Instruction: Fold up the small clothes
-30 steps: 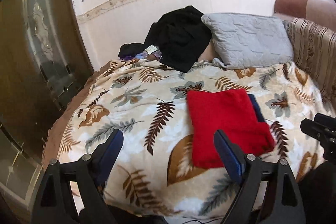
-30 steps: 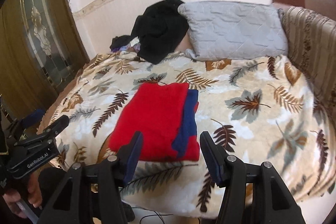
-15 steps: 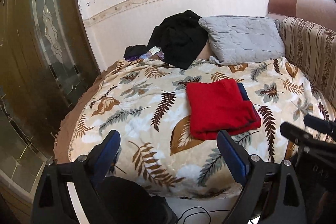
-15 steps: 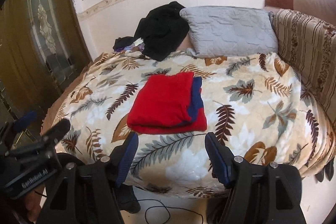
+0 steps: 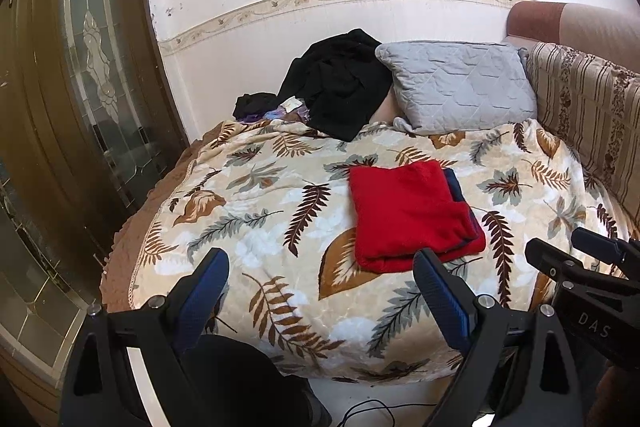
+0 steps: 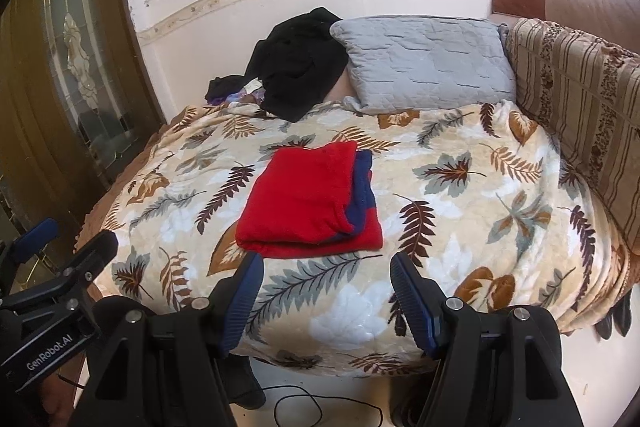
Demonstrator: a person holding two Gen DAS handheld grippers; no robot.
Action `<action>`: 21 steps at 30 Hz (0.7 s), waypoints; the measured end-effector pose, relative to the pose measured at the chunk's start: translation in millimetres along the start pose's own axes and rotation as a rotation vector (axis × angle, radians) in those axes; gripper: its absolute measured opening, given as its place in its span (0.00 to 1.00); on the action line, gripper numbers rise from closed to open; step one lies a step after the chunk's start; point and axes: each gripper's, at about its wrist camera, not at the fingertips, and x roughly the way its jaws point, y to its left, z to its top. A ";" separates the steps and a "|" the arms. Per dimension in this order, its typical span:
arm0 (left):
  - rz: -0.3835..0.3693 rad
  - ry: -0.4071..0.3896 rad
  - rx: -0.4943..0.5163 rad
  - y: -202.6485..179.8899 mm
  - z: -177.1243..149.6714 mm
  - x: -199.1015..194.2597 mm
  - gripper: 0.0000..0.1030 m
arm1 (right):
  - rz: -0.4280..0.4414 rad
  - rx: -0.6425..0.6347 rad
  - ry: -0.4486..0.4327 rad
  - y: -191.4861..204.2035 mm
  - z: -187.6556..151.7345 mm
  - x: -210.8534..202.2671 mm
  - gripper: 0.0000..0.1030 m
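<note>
A folded red garment (image 5: 408,211) (image 6: 308,203) lies flat in the middle of the leaf-patterned blanket (image 5: 260,187) (image 6: 480,207) on the bed. A dark blue layer (image 6: 362,187) shows along its right edge. My left gripper (image 5: 320,259) hangs open off the bed's near edge, short of the garment and holding nothing. My right gripper (image 6: 327,261) is also open and empty, just short of the garment's near edge. Each gripper appears at the side of the other's view: the right gripper (image 5: 580,267) and the left gripper (image 6: 60,267).
A heap of black clothes (image 5: 340,83) and a grey quilted pillow (image 5: 456,87) lie at the far end against the wall. A striped sofa back (image 5: 592,115) borders the right side, a glazed wooden door (image 5: 80,87) the left. A cable (image 6: 296,403) lies on the floor.
Both grippers have drawn back from the bed, so the red garment sits farther off and the bed's near edge and the floor show. The right jaws stand slightly wider.
</note>
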 end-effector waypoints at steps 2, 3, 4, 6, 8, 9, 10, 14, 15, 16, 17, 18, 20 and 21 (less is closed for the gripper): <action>-0.001 -0.006 0.002 -0.9 1.2 -1.5 0.91 | -0.009 0.006 -0.003 -2.1 0.6 -1.2 0.68; -0.002 -0.009 0.002 -1.1 1.3 -2.5 0.91 | -0.010 0.008 -0.003 -2.5 0.9 -1.6 0.68; -0.004 -0.012 0.004 -1.6 1.7 -3.4 0.91 | -0.012 0.011 -0.004 -3.1 1.3 -2.3 0.68; -0.007 -0.014 0.008 -2.2 2.7 -3.6 0.91 | -0.017 0.010 -0.004 -3.4 2.3 -2.9 0.68; -0.012 -0.014 0.009 -1.7 3.3 -3.5 0.91 | -0.022 0.009 -0.005 -2.8 2.5 -3.6 0.68; -0.012 -0.014 0.009 -1.8 3.5 -3.4 0.91 | -0.025 0.008 -0.006 -2.4 2.8 -3.9 0.68; -0.011 -0.014 0.009 -2.0 3.4 -3.5 0.91 | -0.030 0.005 -0.008 -1.7 2.9 -4.2 0.68; -0.017 -0.012 0.009 -2.1 3.6 -3.2 0.91 | -0.036 -0.002 -0.009 1.1 3.9 -4.0 0.68; -0.020 -0.010 0.009 -1.8 3.8 -2.9 0.91 | -0.037 -0.004 -0.007 2.0 3.9 -3.3 0.68; -0.022 -0.008 0.007 -1.0 4.0 -2.2 0.91 | -0.038 -0.005 -0.005 2.1 3.7 -3.2 0.68; -0.021 -0.006 0.008 -1.2 3.8 -2.1 0.91 | -0.041 -0.007 -0.002 3.5 3.5 -2.6 0.68; -0.025 -0.006 0.006 -0.9 4.0 -1.6 0.91 | -0.043 -0.008 0.000 4.2 3.4 -1.8 0.68; -0.027 -0.005 0.004 0.1 3.8 -0.5 0.91 | -0.046 -0.008 0.005 5.3 3.4 -0.2 0.68; -0.028 -0.007 0.004 1.6 3.8 0.2 0.91 | -0.049 -0.007 0.006 5.4 3.5 0.5 0.68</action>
